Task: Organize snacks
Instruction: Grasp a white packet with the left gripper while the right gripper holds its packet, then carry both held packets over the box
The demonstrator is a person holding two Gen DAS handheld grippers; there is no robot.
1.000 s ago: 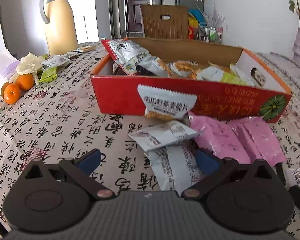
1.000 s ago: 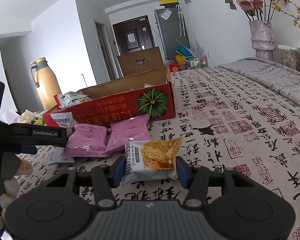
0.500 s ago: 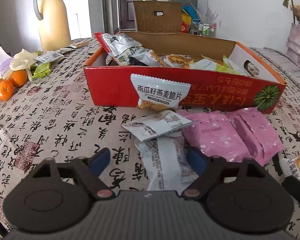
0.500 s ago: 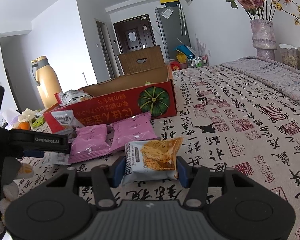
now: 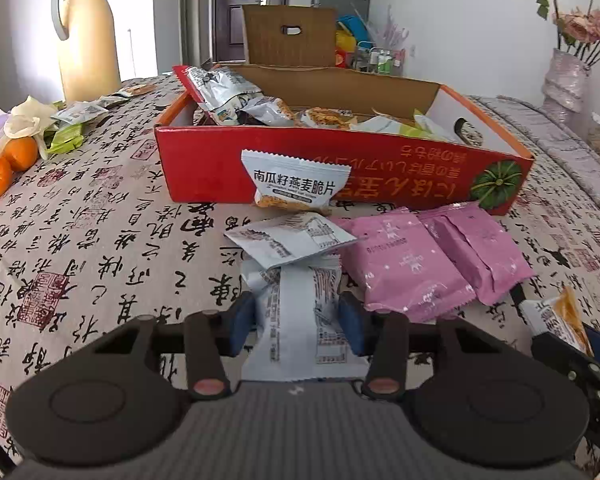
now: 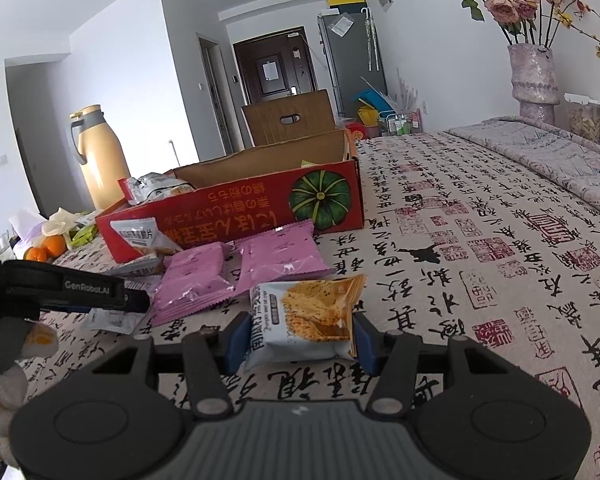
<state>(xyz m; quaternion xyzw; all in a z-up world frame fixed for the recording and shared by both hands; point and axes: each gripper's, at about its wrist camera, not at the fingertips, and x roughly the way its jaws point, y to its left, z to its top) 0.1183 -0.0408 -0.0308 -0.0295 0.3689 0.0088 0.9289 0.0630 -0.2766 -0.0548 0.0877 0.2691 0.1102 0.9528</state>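
- The left gripper [image 5: 298, 322] is closing, its blue pads [image 5: 242, 320] coming in on both edges of a white snack packet [image 5: 306, 328] that lies back-side up on the tablecloth [image 5: 100, 248].
- Just ahead of those fingers a second white packet [image 5: 292, 238] lies tilted across the first one's far end.
- Ahead and to the right lie two pink packets [image 5: 408, 268] side by side.
- Beyond them stands the red cardboard box [image 5: 220, 176], snacks piled inside, with a pumpkin-seed crisp packet [image 5: 296, 182] leaning against its front wall.
- The right gripper [image 6: 300, 338] is clamped on an orange-and-white crisp packet [image 6: 306, 320], pads tight on both sides.
- Far left of the left fingers: oranges [image 5: 8, 164] and a yellow thermos jug [image 5: 86, 36].
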